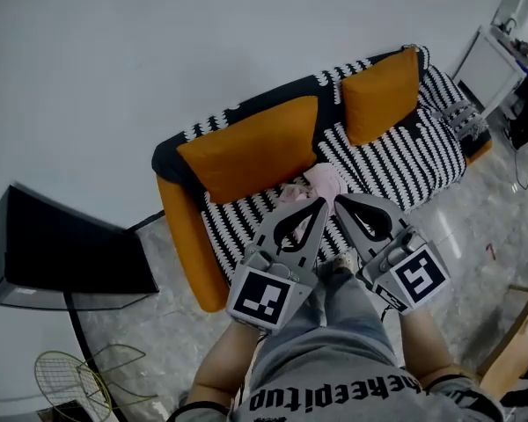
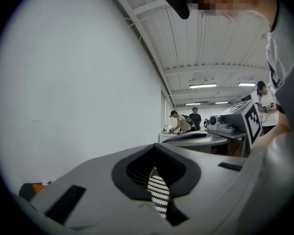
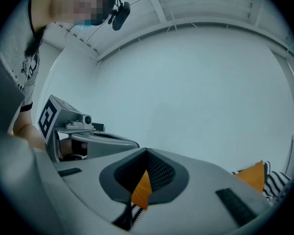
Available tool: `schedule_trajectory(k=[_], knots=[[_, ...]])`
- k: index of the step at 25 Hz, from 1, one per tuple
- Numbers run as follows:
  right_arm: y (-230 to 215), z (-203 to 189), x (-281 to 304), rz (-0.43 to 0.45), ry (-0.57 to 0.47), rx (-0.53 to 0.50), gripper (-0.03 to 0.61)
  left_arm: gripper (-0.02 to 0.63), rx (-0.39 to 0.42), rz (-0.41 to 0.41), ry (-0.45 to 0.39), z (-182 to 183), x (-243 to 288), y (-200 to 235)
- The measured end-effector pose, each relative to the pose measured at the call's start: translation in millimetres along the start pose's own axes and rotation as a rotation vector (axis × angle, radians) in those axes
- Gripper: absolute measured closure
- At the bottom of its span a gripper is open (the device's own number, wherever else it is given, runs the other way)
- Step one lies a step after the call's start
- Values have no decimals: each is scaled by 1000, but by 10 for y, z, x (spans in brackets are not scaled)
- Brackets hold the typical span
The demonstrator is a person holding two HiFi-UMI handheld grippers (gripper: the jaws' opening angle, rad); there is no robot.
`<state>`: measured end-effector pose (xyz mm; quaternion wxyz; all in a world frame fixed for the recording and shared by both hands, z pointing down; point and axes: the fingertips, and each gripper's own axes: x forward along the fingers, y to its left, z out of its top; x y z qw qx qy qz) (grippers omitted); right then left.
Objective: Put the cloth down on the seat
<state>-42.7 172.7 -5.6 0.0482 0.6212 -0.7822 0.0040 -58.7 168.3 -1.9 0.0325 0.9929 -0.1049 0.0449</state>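
Note:
A small pink cloth (image 1: 322, 181) lies crumpled on the black-and-white striped seat of the sofa (image 1: 422, 161), in front of the gap between two orange cushions (image 1: 255, 148). Seen from my head, my left gripper (image 1: 319, 204) and right gripper (image 1: 340, 202) hang side by side above the seat, tips pointing at the cloth's near edge. Both are shut with nothing between the jaws. The left gripper view shows only striped fabric (image 2: 159, 192) through the closed jaws. Through the jaws in the right gripper view I see orange cushion (image 3: 143, 187). No pink shows in either gripper view.
The sofa has orange arms (image 1: 183, 236) and stands against a white wall. A black screen on a stand (image 1: 62, 258) is at the left, a wire frame (image 1: 70, 378) on the marble floor below it. A white desk with gear (image 1: 497, 60) is at the right. People (image 2: 183, 122) stand far off.

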Motion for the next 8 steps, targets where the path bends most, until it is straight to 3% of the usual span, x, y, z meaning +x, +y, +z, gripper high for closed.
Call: schedule_trajectory(k=[8], knots=[[186,115,-92,12,-31,-35,583,604,24,3,-25,58,-191,-104]])
